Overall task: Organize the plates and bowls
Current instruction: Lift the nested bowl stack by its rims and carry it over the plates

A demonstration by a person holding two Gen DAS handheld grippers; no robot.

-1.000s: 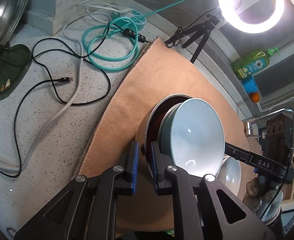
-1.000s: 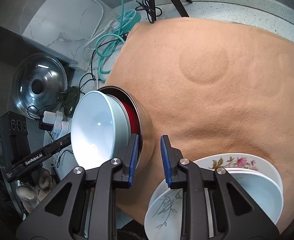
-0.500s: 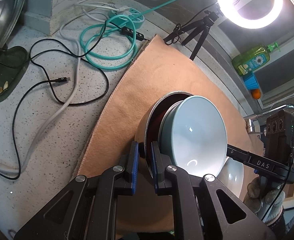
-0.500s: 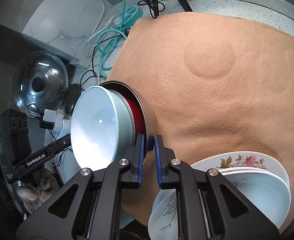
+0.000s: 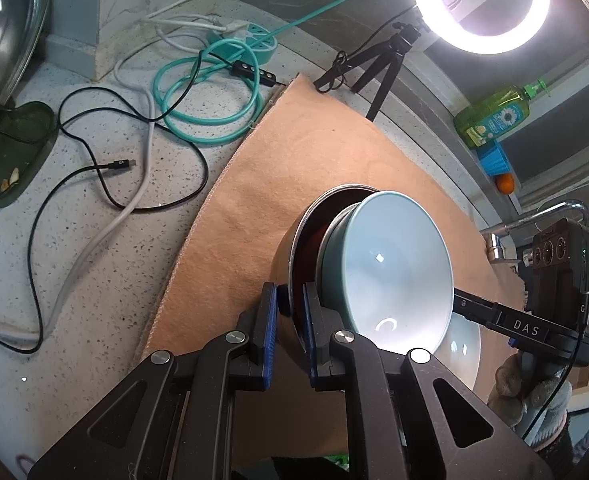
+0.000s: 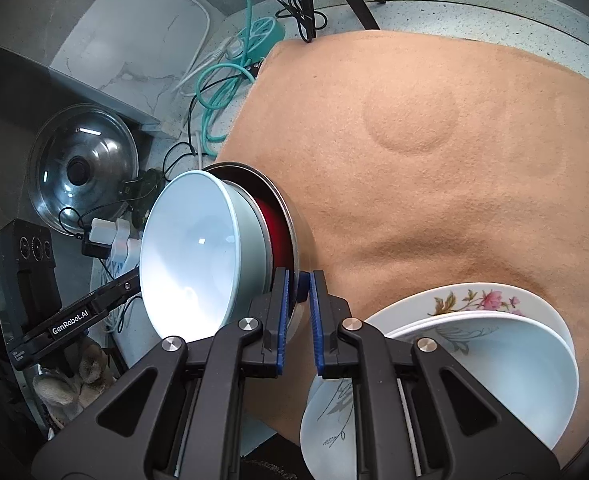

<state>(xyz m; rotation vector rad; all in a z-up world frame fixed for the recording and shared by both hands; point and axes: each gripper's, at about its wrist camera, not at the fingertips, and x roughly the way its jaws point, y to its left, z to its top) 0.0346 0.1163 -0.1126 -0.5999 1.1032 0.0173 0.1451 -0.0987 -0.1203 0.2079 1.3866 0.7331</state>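
Left claw (image 5: 288,312): you have it pinching the steel bowl's (image 5: 290,240) rim.
Right claw (image 6: 297,300): pinched on the opposite rim.
Blue bowl (image 5: 394,264): nested inside — both tilted above the tan mat (image 6: 434,160).
Plates (image 6: 474,340): stacked at the mat's near edge.

Light source: ring light (image 5: 480,2), blown out white.
Glare: bright spots inside the pale blue bowl (image 5: 398,268).
Distortion: strong fisheye bending, dark corners.
Focus: mostly sharp, edges softer.
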